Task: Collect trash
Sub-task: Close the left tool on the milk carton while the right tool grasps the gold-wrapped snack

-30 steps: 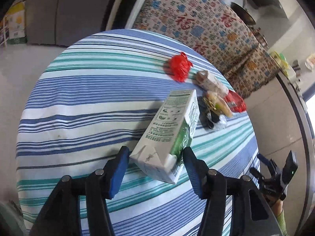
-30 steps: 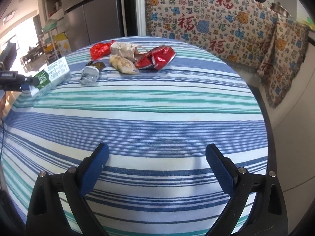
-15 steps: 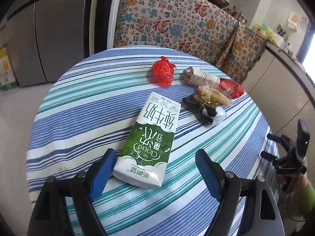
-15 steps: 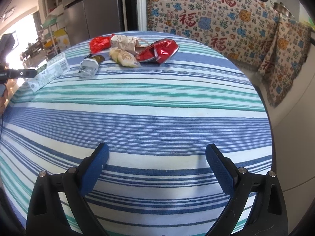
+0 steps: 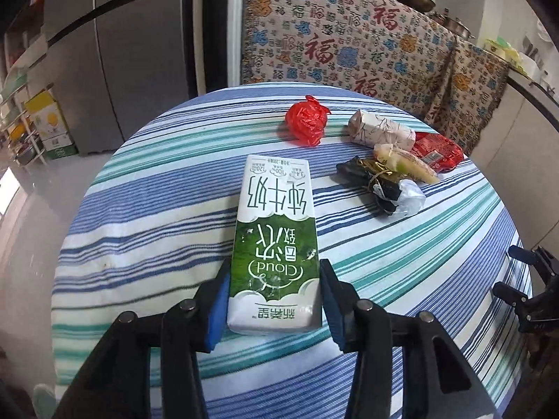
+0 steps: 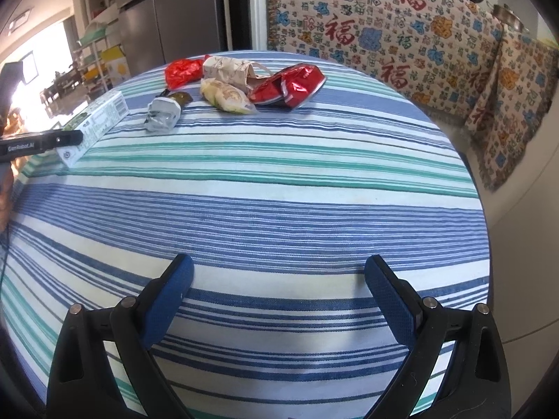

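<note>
The left gripper had just been closing, and its blue pads now sat against both long sides of the green-and-white rectangular milk carton; half a second before, the same jaws had stood wide apart around it. The carton lay flat on the round table under a blue, teal and white striped cloth, printed face up, its near end between the pads. Whether the pads were pressing hard or only touching was hard to tell from this angle, but it read as a grip. For collecting the trash, that meant the first piece looked secured and ready to lift.

Beyond the carton's far end lay the rest of the litter: a crumpled red plastic bag just past it, and off to the right of the carton a black-and-gold wrapper with a clear plastic scrap, a pale yellow snack packet, a white printed paper roll and a shiny red foil bag, bunched together.

The right gripper hung well apart from the carton, over bare cloth, jaws spread wide with nothing between them.
</note>
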Motion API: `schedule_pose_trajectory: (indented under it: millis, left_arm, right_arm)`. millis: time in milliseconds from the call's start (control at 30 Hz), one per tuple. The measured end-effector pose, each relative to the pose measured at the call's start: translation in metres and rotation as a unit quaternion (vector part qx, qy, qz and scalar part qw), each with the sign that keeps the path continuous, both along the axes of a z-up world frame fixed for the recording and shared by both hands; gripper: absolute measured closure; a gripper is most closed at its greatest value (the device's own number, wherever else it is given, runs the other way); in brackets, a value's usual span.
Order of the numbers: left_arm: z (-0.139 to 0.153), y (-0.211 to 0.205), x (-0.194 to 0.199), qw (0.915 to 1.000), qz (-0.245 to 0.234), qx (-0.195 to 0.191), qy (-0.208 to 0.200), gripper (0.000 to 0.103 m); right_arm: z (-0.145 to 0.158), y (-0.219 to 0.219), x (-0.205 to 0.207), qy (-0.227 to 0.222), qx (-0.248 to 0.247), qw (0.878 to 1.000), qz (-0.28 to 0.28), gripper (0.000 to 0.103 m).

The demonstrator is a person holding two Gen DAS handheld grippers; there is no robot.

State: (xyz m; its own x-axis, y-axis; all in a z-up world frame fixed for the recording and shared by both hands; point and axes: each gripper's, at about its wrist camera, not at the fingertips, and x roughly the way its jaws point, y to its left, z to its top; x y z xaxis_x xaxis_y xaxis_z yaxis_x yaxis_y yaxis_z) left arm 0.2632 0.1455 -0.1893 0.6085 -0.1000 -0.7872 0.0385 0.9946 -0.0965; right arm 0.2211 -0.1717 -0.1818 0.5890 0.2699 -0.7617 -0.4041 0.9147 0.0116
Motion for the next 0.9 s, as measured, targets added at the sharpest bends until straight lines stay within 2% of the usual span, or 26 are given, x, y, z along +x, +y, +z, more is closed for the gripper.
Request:
schedule_pose_trajectory:
  millis: [100,167,233,300,400,500,600,700,800,900]
  left_arm:
    - [-0.005,-0.007,-0.006,0.9999,0.007,0.002,0.013,0.055]
    - [-0.012,-0.011,-0.007,0.9995,0.005,0.021,0.025,0.052]
    - [-0.015,-0.015,-0.01,0.9989,0.0,0.044,0.018,0.046]
    - [-0.016,-0.014,-0.009,0.999,0.0,0.042,0.017,0.044]
    - [-0.017,-0.013,-0.004,0.9988,0.002,0.045,0.021,0.04]
    - [-0.018,-0.012,-0.004,0.9988,0.009,0.046,0.013,0.04]
    - [-0.018,-0.012,-0.004,0.9988,0.014,0.046,0.011,0.039]
    - [-0.018,-0.012,-0.004,0.9988,0.017,0.045,0.011,0.039]
    - [-0.018,-0.013,-0.005,0.9987,0.021,0.044,0.011,0.039]
    - [-0.018,-0.017,-0.008,0.9988,0.025,0.04,0.01,0.039]
  right_arm:
    - [0.001,0.008,0.011,0.025,0.034,0.999,0.012,0.004]
    - [0.003,0.023,0.017,0.029,0.05,0.998,0.031,0.005]
    - [0.005,0.043,0.026,0.031,0.055,0.997,0.054,0.011]
    - [0.007,0.066,0.038,0.035,0.063,0.995,0.071,0.016]
    - [0.011,0.102,0.06,0.035,0.069,0.993,0.085,0.017]
    - [0.012,0.13,0.078,0.023,0.062,0.995,0.08,0.017]
    - [0.008,0.146,0.093,0.031,0.066,0.995,0.074,0.018]
    - [0.01,0.148,0.094,0.023,0.06,0.995,0.071,0.062]
    - [0.014,0.133,0.08,0.021,0.068,0.995,0.07,0.062]
    - [0.02,0.107,0.053,0.013,0.055,0.996,0.068,0.062]
